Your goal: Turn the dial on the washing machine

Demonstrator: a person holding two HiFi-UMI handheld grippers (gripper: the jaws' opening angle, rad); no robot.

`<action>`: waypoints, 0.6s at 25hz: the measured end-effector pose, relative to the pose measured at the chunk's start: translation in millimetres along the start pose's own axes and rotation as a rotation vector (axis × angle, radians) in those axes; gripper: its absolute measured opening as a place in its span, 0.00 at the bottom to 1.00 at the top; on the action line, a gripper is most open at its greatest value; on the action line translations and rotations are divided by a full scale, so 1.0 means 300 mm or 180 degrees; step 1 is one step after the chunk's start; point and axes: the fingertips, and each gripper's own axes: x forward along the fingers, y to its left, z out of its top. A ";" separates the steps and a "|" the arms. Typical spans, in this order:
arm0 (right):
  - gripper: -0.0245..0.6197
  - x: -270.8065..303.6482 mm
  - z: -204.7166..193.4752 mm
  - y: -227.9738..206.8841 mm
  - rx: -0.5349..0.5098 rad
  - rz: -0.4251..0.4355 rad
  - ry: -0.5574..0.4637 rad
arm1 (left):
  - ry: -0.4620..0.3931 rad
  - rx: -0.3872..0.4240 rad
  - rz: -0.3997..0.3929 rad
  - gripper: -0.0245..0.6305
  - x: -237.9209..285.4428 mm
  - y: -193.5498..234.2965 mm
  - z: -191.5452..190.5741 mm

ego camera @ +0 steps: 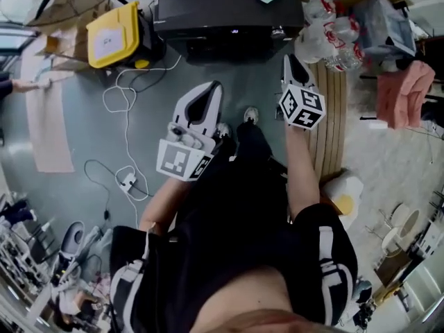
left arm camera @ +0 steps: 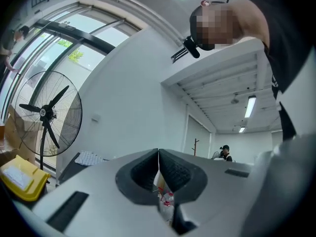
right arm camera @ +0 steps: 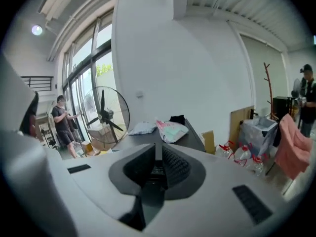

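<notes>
A black box-shaped machine (ego camera: 229, 9) stands on the floor straight ahead at the top of the head view; I cannot make out any dial on it. Its dark top (right arm camera: 195, 138) carries a bag and folded cloth in the right gripper view. My left gripper (ego camera: 211, 90) is held in the air over the floor and points toward the machine, well short of it; its jaws meet at the tip (left arm camera: 158, 152), shut and empty. My right gripper (ego camera: 288, 62) hangs further forward to the right, closer to the machine, with its jaws together (right arm camera: 158, 149) on nothing.
A yellow bin (ego camera: 114, 33) sits left of the machine, with white cables (ego camera: 125, 116) looping over the floor. Water bottles (ego camera: 333, 40), a slatted wooden board (ego camera: 334, 116) and a pink cloth (ego camera: 409, 89) lie to the right. A standing fan (right arm camera: 106, 113) and a person (right arm camera: 64, 125) are further off.
</notes>
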 end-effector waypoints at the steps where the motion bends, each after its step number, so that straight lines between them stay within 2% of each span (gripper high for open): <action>1: 0.13 -0.059 0.043 0.032 0.0011 0.0043 -0.0067 | -0.0019 0.0007 0.0003 0.07 -0.018 -0.010 0.032; 5: 0.09 -0.263 0.185 0.139 -0.0042 0.0228 -0.0318 | -0.0127 0.0007 0.0032 0.07 -0.071 -0.053 0.130; 8: 0.08 -0.388 0.242 0.185 -0.0079 0.0338 -0.0481 | -0.0181 0.0026 0.0078 0.07 -0.089 -0.088 0.164; 15: 0.08 -0.549 0.230 0.219 -0.0047 0.0525 -0.0566 | -0.0197 0.0040 0.0162 0.07 -0.094 -0.153 0.153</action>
